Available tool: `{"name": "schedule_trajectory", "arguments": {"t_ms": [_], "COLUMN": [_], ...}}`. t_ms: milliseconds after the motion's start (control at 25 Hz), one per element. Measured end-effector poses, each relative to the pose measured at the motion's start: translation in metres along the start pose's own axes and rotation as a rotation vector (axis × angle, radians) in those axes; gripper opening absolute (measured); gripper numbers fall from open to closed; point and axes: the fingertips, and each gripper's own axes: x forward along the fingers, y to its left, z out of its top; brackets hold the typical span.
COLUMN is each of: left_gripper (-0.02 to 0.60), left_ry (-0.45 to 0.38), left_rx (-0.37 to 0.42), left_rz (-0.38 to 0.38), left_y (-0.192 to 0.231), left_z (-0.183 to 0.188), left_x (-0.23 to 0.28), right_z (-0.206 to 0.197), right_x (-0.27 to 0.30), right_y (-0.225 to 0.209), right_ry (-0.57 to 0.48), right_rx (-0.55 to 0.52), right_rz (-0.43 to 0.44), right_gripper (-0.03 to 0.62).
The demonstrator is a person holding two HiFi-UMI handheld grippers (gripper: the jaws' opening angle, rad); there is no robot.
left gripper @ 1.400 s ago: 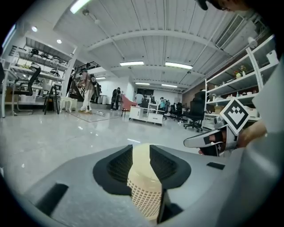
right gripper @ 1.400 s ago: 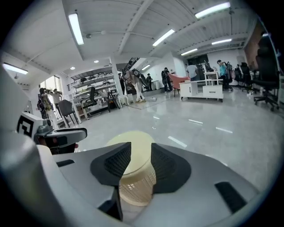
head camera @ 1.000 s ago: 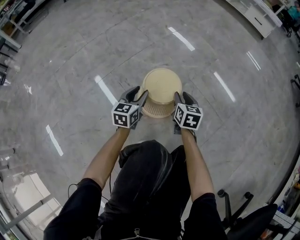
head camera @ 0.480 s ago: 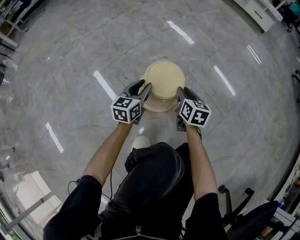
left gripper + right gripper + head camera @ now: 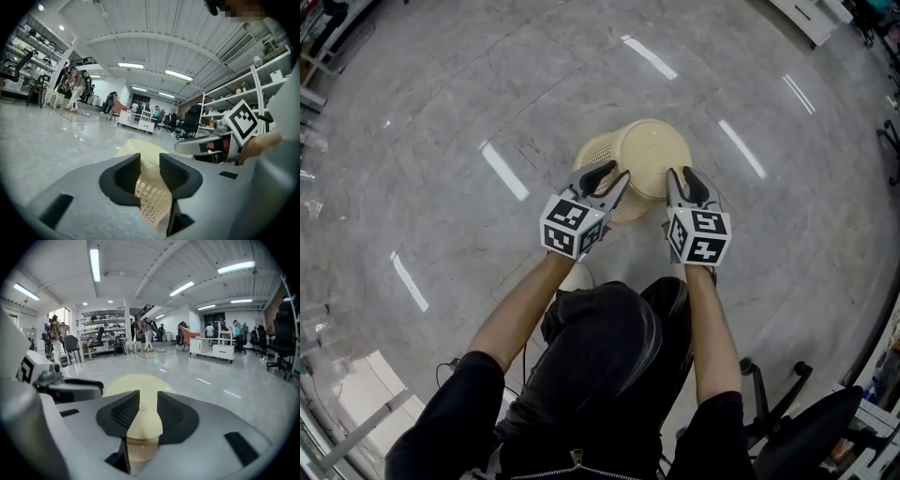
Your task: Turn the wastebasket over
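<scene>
The cream wastebasket (image 5: 652,155) hangs tilted above the floor, its solid base turned up and toward me and its mesh wall showing at the left. My left gripper (image 5: 614,180) is shut on the mesh wall near the rim, and its jaws have just been closing on it. In the left gripper view the mesh (image 5: 151,201) runs between the dark pads (image 5: 125,174). My right gripper (image 5: 686,183) grips the basket's right side; its jaws closed slightly too. The right gripper view shows the cream wall (image 5: 138,390) between the pads (image 5: 126,411).
Glossy grey floor (image 5: 441,141) lies all around. A black office chair (image 5: 787,417) stands at the lower right, and a white cabinet (image 5: 814,17) sits far off at the top right. My shoe (image 5: 577,278) is just below the basket. Shelving (image 5: 267,89) and distant people fill the room's edges.
The basket stood base-up on the floor; now it is lifted and tipped, with its mesh side showing. Both grippers rose and shifted right with it.
</scene>
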Motion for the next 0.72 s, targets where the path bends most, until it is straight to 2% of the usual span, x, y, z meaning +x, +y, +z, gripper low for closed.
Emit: {"name": "schedule_trajectory", "arguments": {"t_ms": [40, 120, 200, 240, 320, 440, 520, 600, 720], "left_gripper": [0.126, 0.124, 0.124, 0.124, 0.124, 0.124, 0.124, 0.124, 0.128], "left_ry": [0.01, 0.031, 0.049, 0.051, 0.04, 0.03, 0.04, 0.059, 0.091], "left_rx": [0.008, 0.022, 0.019, 0.014, 0.002, -0.008, -0.003, 0.005, -0.025], "left_rz": [-0.02, -0.059, -0.089, -0.099, -0.111, -0.098, -0.071, -0.032, 0.019], "left_y": [-0.008, -0.024, -0.036, -0.041, -0.044, -0.035, -0.026, -0.012, 0.009], "left_z": [-0.005, -0.014, -0.022, -0.025, -0.025, -0.027, -0.033, -0.037, -0.039], "left_x": [0.003, 0.008, 0.013, 0.015, 0.016, 0.011, 0.004, 0.0, 0.0], "right_z": [0.002, -0.011, -0.037, -0.045, -0.052, -0.049, -0.046, -0.043, -0.054], "right_x": [0.003, 0.01, 0.012, 0.01, 0.005, 0.008, 0.003, -0.003, -0.003], "right_y": [0.007, 0.015, 0.008, 0.001, -0.005, -0.002, -0.009, -0.029, -0.052], "right_ry": [0.009, 0.101, 0.187, 0.19, 0.188, 0.225, 0.212, 0.173, 0.153], "right_rx": [0.017, 0.046, 0.046, 0.042, 0.026, -0.017, -0.017, 0.066, 0.312], "right_rz": [0.049, 0.11, 0.084, 0.061, 0.048, 0.065, 0.039, -0.005, 0.008], "right_gripper": [0.11, 0.11, 0.109, 0.102, 0.04, 0.038, 0.052, 0.079, 0.16]}}
